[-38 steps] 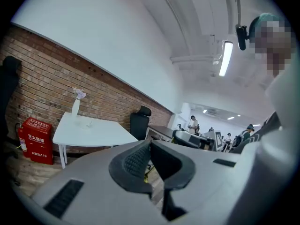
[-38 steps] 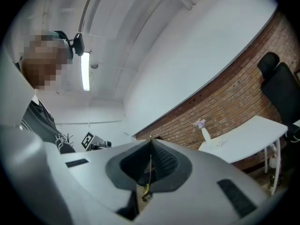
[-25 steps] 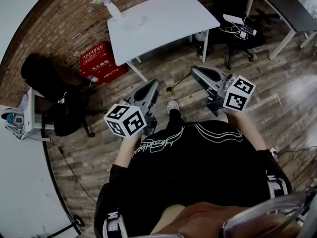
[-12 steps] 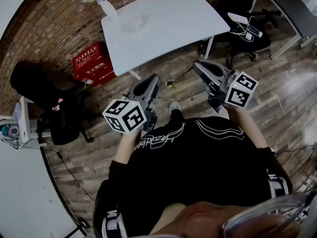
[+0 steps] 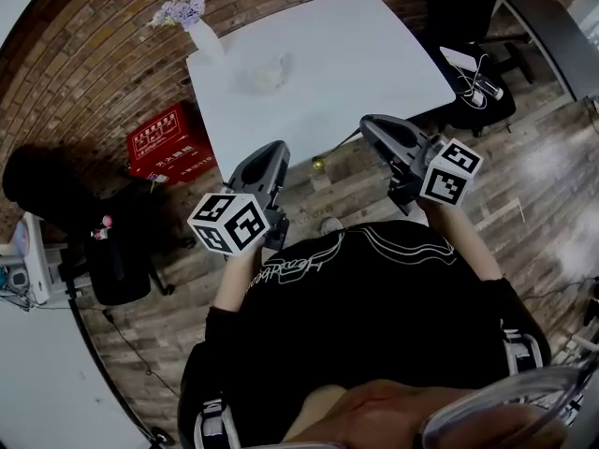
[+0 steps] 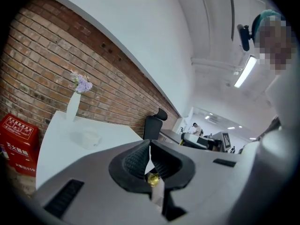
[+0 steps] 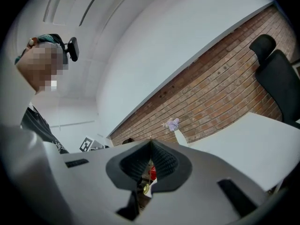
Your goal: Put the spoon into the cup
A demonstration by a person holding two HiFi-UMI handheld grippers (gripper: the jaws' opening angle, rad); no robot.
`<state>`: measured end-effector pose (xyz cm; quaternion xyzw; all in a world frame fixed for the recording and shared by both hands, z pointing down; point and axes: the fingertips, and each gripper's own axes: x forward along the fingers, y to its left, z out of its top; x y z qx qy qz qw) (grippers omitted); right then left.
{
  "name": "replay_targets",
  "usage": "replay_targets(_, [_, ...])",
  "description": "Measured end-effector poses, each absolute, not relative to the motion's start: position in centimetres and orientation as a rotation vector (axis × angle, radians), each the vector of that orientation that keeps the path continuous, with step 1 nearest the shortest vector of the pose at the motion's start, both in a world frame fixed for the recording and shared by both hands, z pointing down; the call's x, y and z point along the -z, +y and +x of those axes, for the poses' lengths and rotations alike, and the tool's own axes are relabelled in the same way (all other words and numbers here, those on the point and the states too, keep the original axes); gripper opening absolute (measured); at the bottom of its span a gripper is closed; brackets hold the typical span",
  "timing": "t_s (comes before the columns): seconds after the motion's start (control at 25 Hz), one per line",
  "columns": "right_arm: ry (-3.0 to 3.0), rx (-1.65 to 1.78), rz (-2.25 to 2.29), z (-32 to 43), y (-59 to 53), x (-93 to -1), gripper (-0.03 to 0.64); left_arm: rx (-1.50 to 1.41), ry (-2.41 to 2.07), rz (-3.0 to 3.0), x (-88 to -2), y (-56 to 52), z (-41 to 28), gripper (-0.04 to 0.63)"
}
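A small translucent cup-like thing (image 5: 267, 75) (image 6: 89, 138) sits on the white table (image 5: 356, 54), near its far left side. I cannot make out a spoon in any view. My left gripper (image 5: 269, 152) (image 6: 149, 150) is held over the floor just short of the table's near edge; its jaws are together with nothing between them. Near the table's front right, my right gripper (image 5: 372, 124) (image 7: 151, 147) points about level with its jaws shut and empty. The table and brick wall show ahead in both gripper views.
A white vase with purple flowers (image 5: 192, 21) stands at the table's far left corner. A red crate (image 5: 167, 143) and a black chair (image 5: 112, 251) sit on the floor at left. A dark desk and a chair with cables (image 5: 477, 73) are at right. A small brass object (image 5: 318, 164) lies under the table's edge.
Both grippers and the person have moved forward toward the white table, which now lies closer and lower in the head view. Both jaws have stayed shut.
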<state>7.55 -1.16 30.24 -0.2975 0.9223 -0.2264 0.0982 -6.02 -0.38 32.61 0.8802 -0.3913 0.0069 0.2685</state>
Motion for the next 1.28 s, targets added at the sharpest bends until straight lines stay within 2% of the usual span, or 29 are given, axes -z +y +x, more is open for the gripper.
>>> replay_targets(0.28, [2.712, 0.669, -0.897, 5.8, -8.5, -30.6, -0.002, -0.030, -1.073, 2.357, -33.6, -7.4, -8.4, 0.008])
replay_targets(1.28, [2.786, 0.748, -0.808, 2.7, -24.5, -33.2, -0.002, -0.050, -1.176, 2.197, -37.1, -21.0, -11.3, 0.008])
